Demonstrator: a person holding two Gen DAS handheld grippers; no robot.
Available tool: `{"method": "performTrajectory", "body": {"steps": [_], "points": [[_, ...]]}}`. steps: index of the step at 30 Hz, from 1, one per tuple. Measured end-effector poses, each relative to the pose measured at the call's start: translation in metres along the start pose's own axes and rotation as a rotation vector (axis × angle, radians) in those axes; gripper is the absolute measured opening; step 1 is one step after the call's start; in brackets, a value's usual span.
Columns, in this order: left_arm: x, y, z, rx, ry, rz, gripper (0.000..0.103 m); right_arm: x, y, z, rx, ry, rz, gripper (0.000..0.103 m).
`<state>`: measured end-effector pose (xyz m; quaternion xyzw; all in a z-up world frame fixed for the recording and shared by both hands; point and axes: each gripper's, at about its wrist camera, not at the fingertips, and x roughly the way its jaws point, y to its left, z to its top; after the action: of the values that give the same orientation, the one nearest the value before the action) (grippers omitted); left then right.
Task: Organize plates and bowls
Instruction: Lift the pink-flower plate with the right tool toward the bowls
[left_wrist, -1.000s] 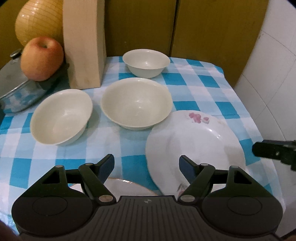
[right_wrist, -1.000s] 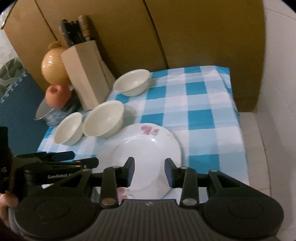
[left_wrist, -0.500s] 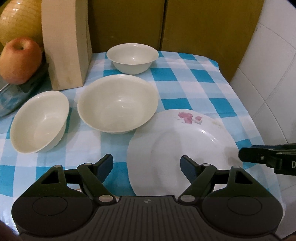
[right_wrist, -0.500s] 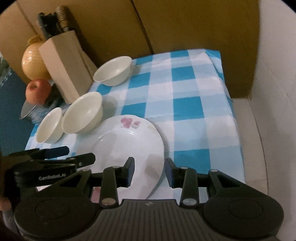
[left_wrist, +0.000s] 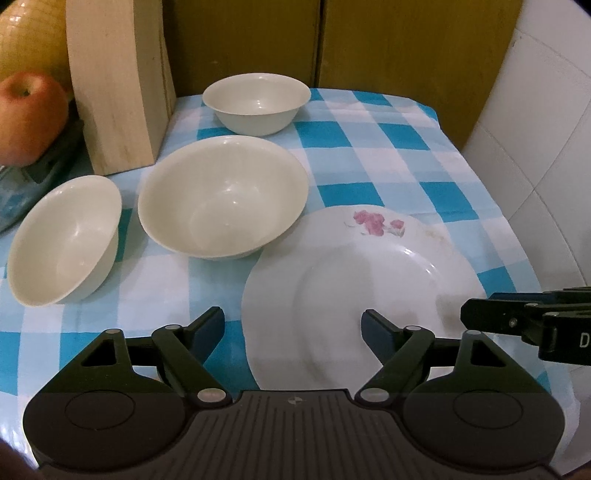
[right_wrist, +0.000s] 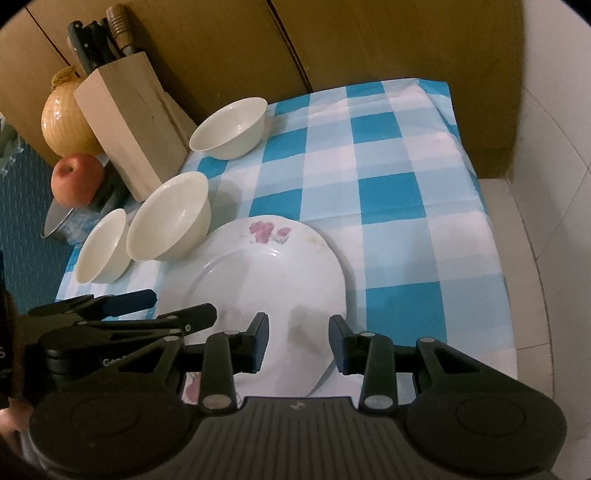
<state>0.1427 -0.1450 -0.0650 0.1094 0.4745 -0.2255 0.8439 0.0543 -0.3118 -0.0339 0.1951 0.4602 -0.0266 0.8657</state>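
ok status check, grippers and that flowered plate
Left gripper open, empty. Right gripper open, straddling flowered plate rim. Large bowl crowds plate's far-left edge.

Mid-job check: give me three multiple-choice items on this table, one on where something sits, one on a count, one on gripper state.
1. Where is the large cream ceramic bowl relative to the white flower-print plate?
A. stacked on it
B. beside its far-left edge
C. beyond its right rim

2. How many cream bowls stand on the blue-and-white checked tablecloth?
A. two
B. three
C. four

3. What state is the right gripper in?
A. open over the plate's near part
C. shut on a bowl
B. shut on the plate rim

Answers: 1 B, the bowl sits on the cloth by the plate's far-left edge; 2 B, both views show three; 3 A, its jaws stand apart with plate visible between them.
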Motion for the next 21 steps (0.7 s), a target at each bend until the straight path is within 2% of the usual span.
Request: {"method": "performTrajectory", "body": {"steps": [10,21], "points": [[0.008,-0.003,0.002,0.004,0.026,-0.025,0.086,-0.001,-0.009,0.002,0.038,-0.02,-0.012,0.031],[0.01,-0.007,0.003,-0.002,0.027,-0.034,0.087,0.004,-0.01,0.002,0.055,0.005,-0.009,0.032]]}}
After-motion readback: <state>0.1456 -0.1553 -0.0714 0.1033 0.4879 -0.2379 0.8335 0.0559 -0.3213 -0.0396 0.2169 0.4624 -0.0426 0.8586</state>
